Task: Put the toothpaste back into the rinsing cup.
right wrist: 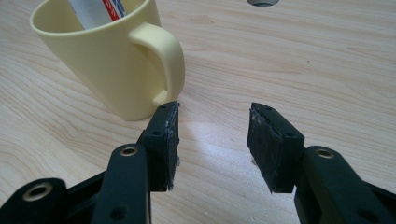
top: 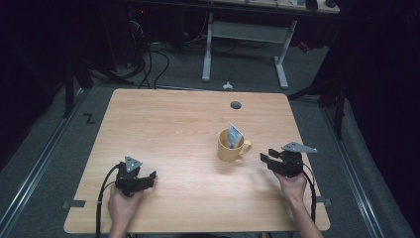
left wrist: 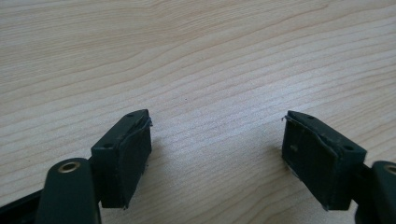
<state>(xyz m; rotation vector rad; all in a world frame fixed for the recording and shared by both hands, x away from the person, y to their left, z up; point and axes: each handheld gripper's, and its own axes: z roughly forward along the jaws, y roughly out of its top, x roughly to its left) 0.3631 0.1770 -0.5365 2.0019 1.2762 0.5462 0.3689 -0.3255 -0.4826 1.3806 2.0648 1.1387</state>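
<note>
Nothing can be read: the sachet (right wrist: 100, 10) in the mug (right wrist: 102, 60), upper left, bears red and blue print, cropped and illegible.

We see a pale yellow mug (top: 231, 145) standing upright on the right half of the bench (top: 163, 129), its handle turned toward the near right. A white sachet (top: 235, 135) with blue and red print leans inside it, its top poking above the rim.

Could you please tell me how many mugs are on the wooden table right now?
1: the yellow mug stands right of the table's centre, a packet inside it, handle toward the right gripper.
</note>
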